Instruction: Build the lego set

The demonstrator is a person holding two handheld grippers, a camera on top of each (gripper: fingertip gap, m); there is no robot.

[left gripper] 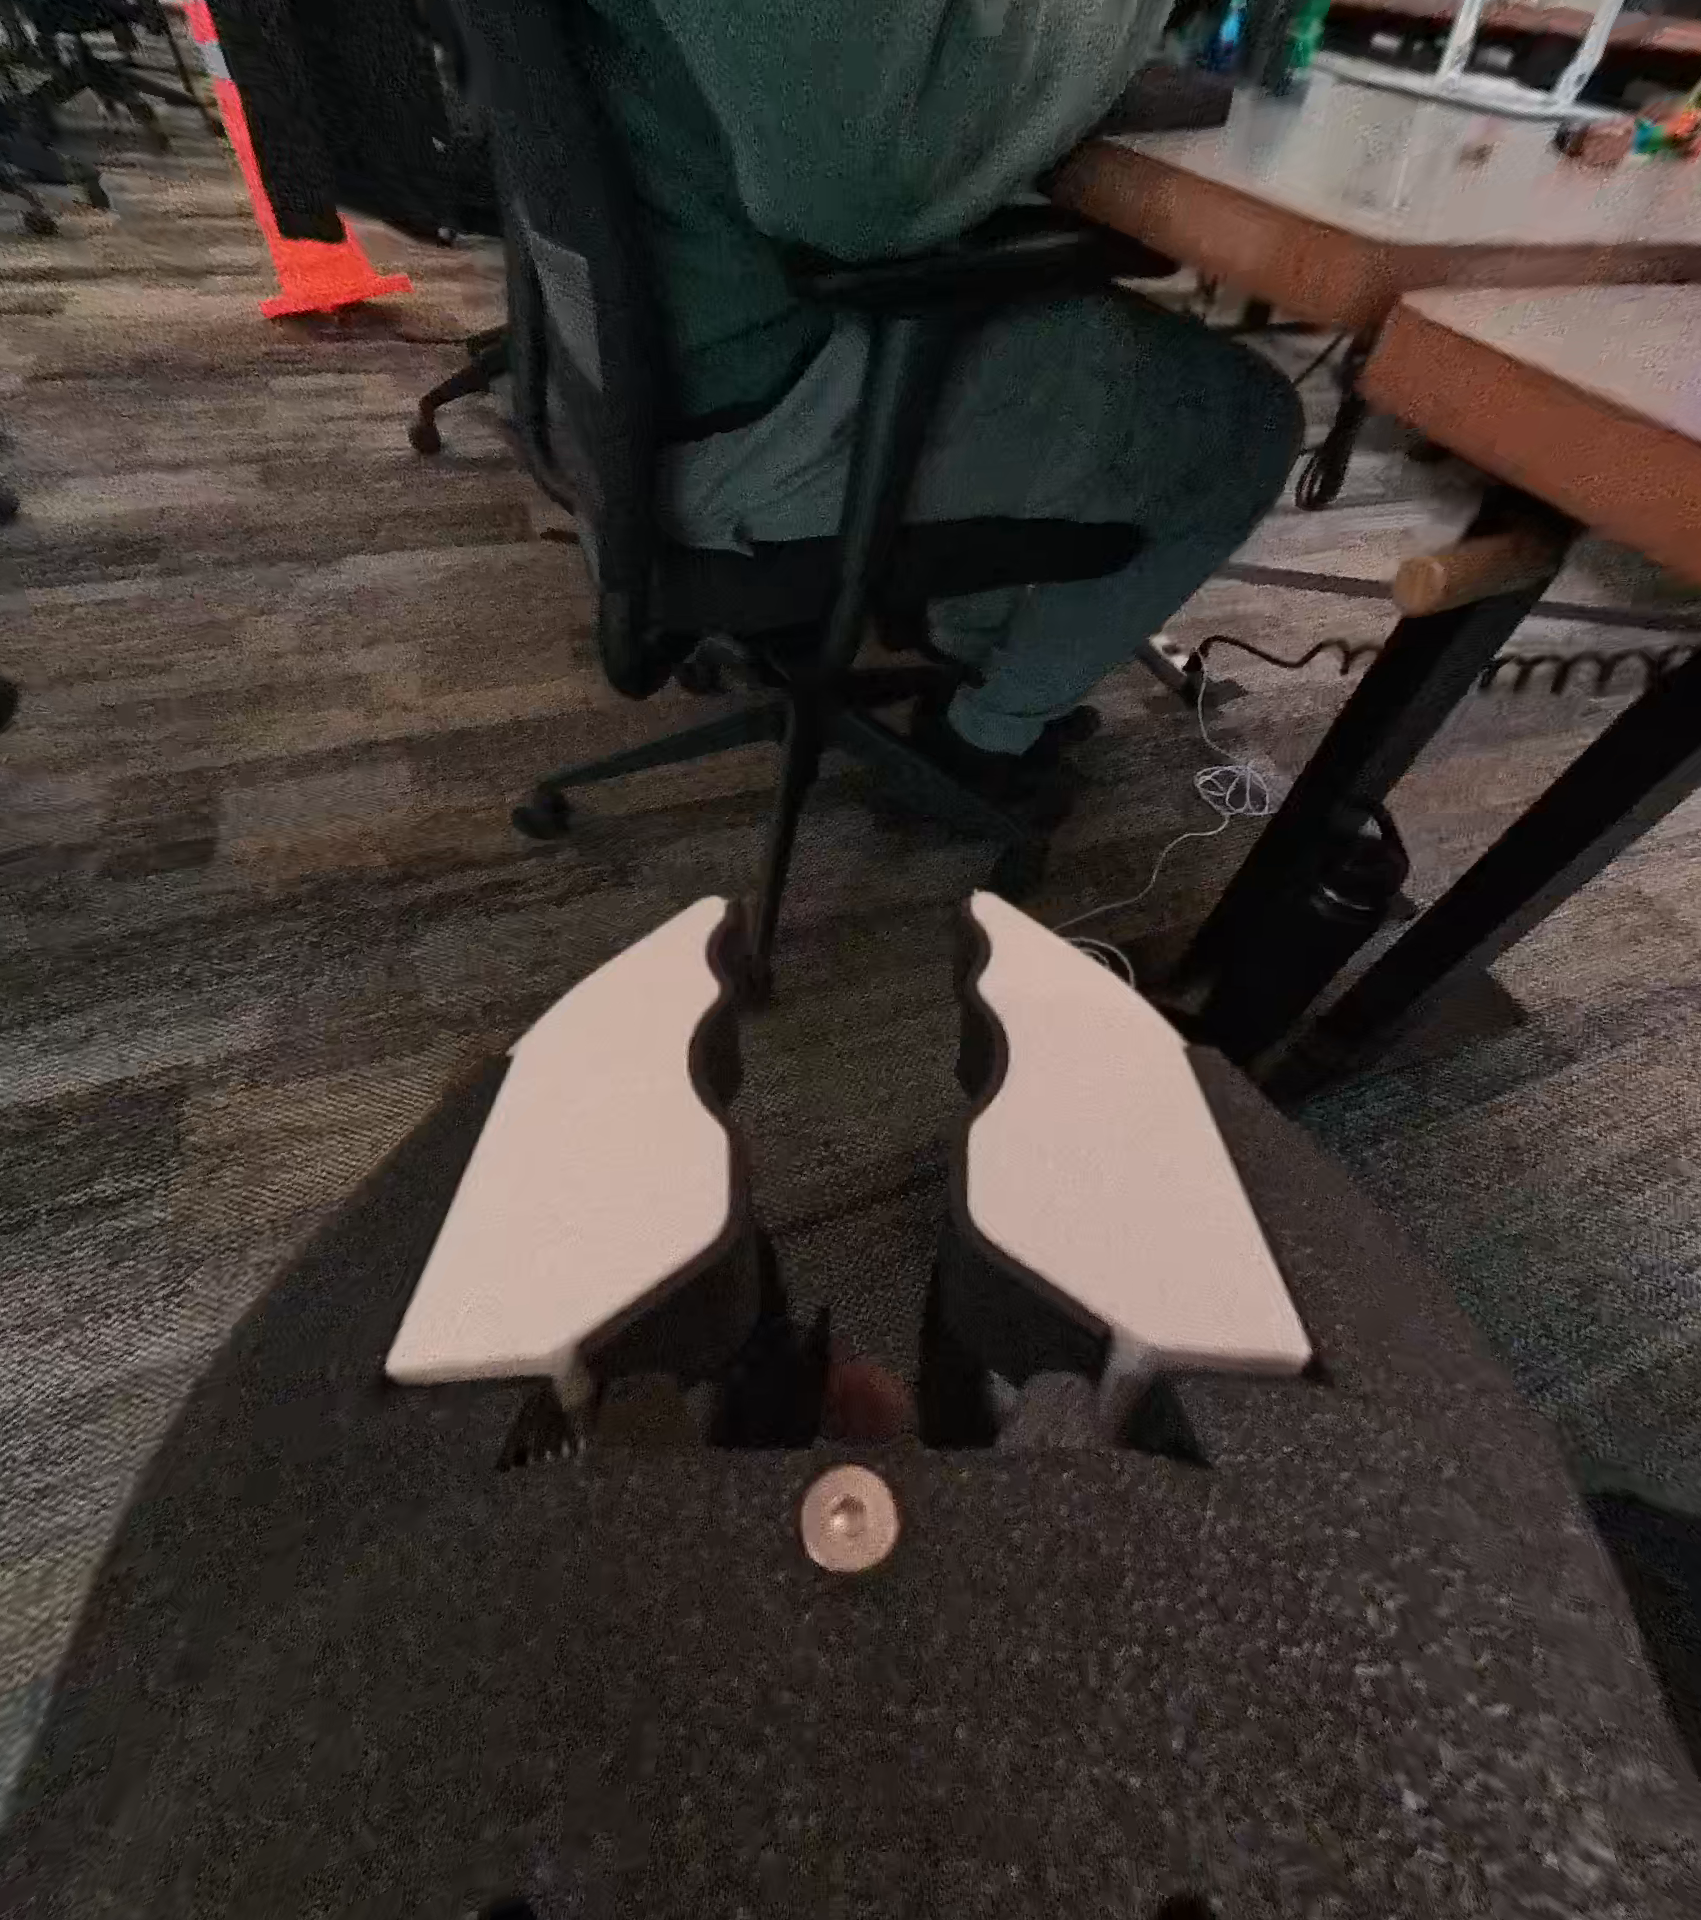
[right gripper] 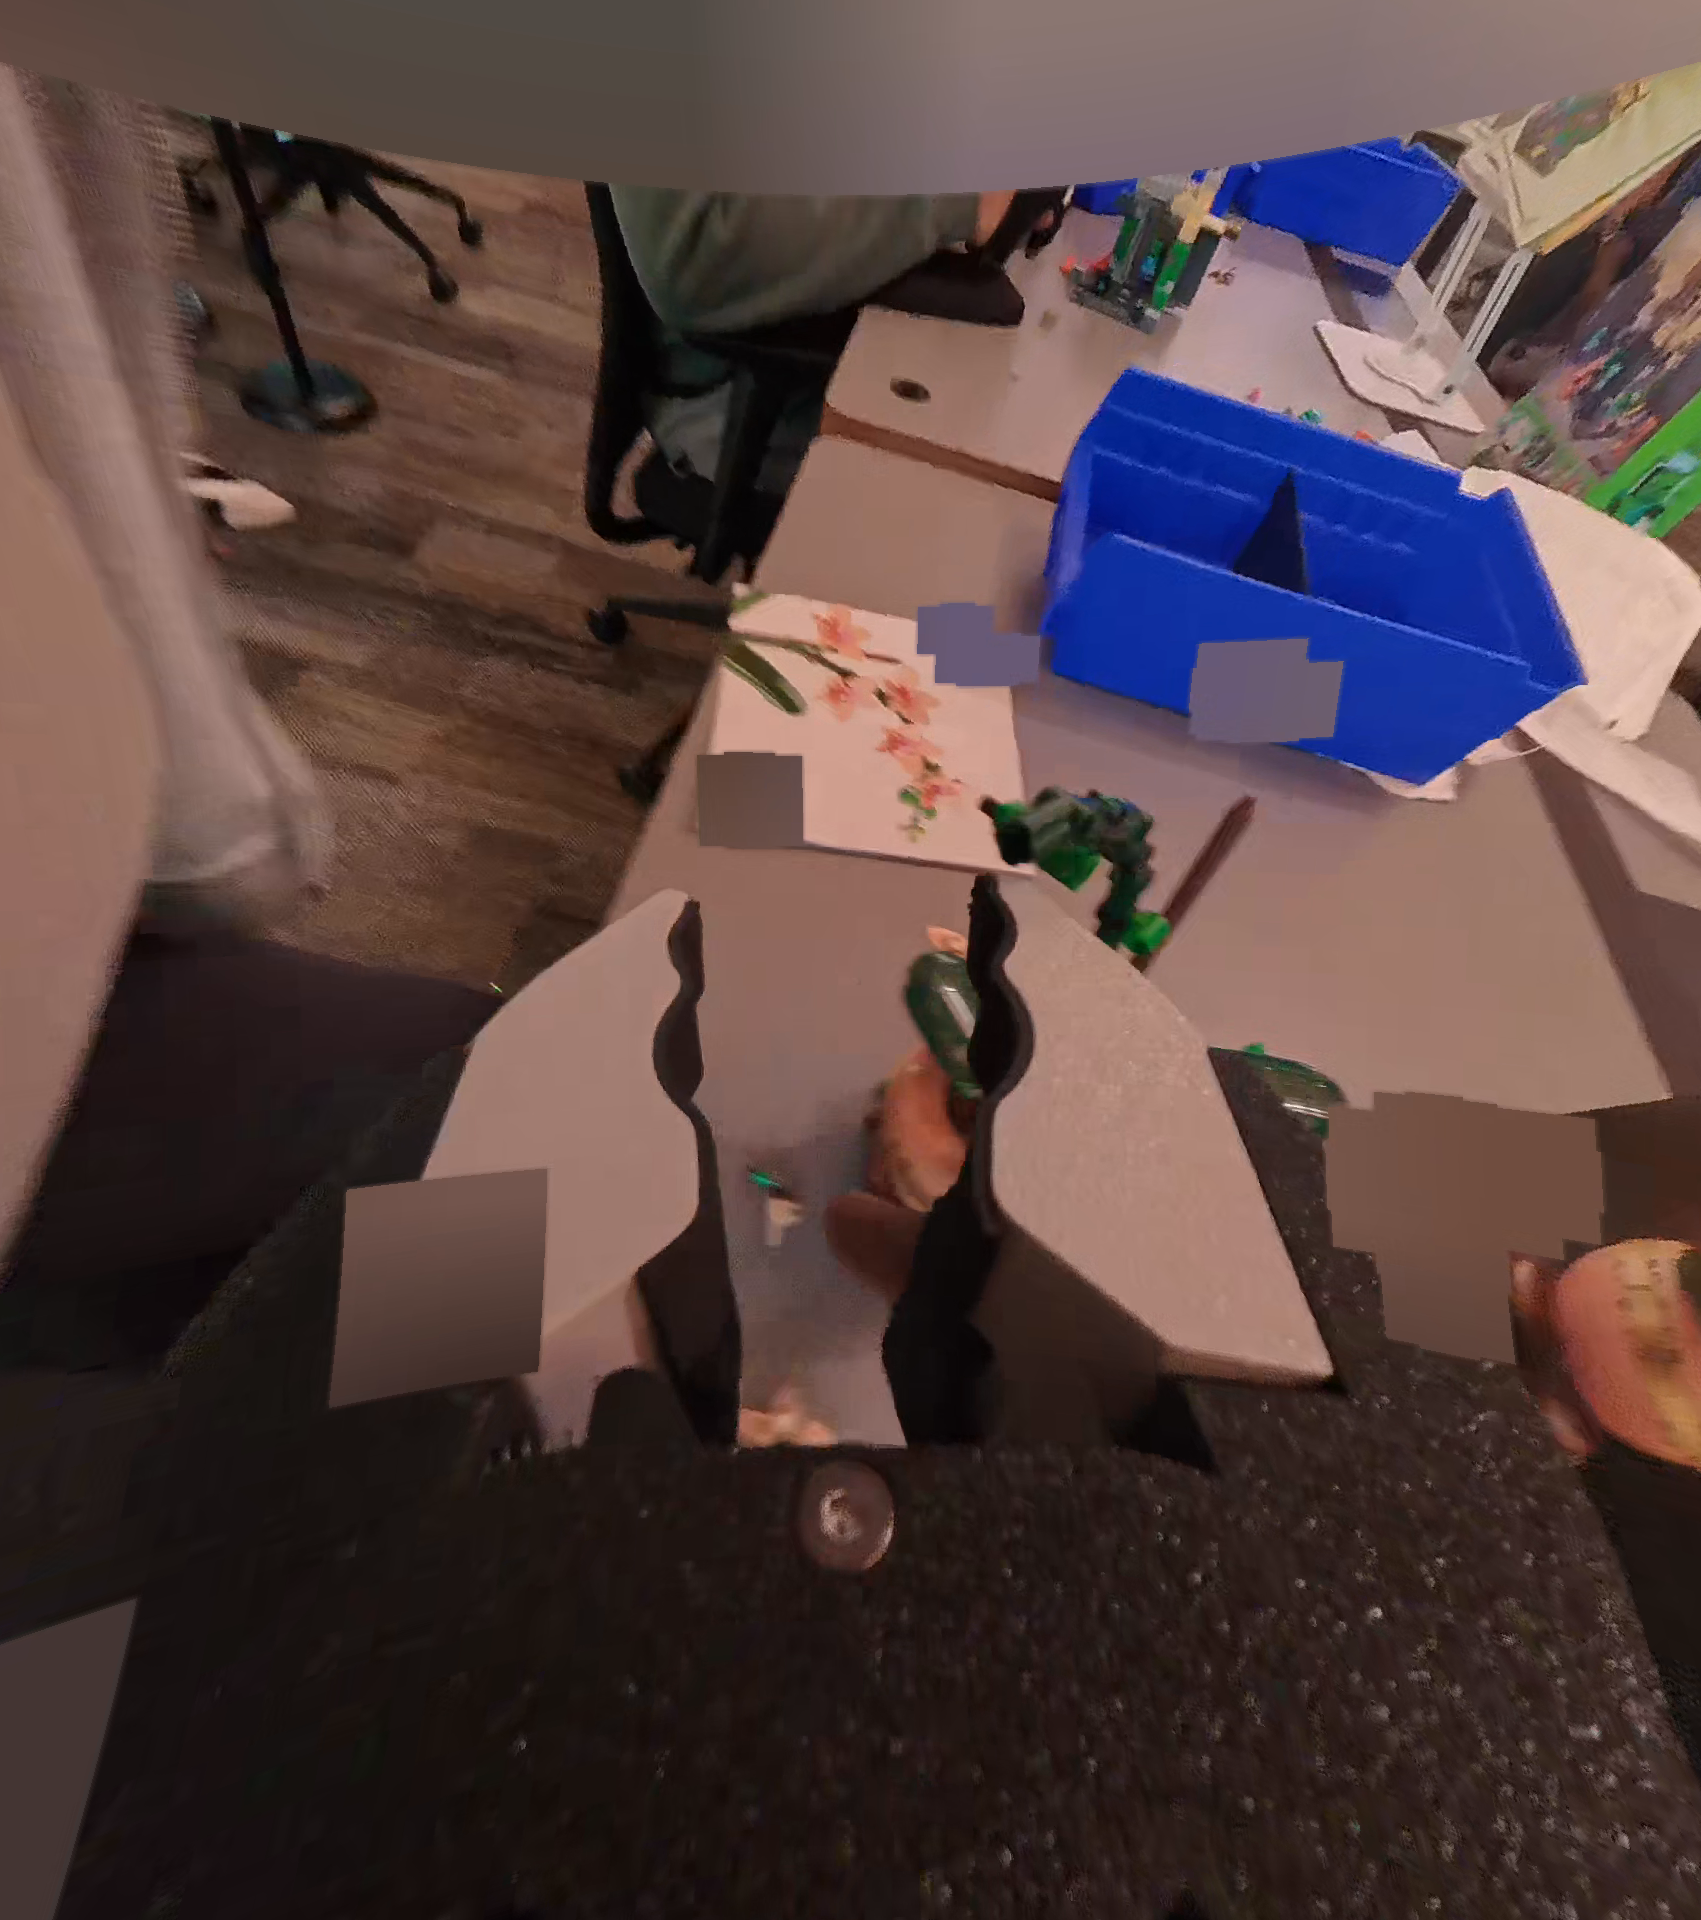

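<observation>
My left gripper point(left gripper: 851, 940) is open and empty, held low beside the table and pointing at the carpet and a seated person's chair. My right gripper point(right gripper: 830, 914) is open and empty above the grey table point(right gripper: 1345, 977). A green lego stem assembly point(right gripper: 1085, 831) lies on the table just beyond its right finger. A green leaf piece point(right gripper: 939, 1013) and tan pieces point(right gripper: 913, 1143) lie between and under the fingers, on the right side. An instruction booklet with pink flowers point(right gripper: 867, 727) lies ahead. A brown stick piece point(right gripper: 1210, 862) lies right of the stem.
A blue bin point(right gripper: 1282, 582) stands at the back right on a white bag point(right gripper: 1615, 623). Another lego build point(right gripper: 1152, 249) stands farther off. A person sits in a black office chair point(left gripper: 680, 436) at the wood-edged tables point(left gripper: 1594, 436). An orange cone point(left gripper: 306, 229) stands on the carpet.
</observation>
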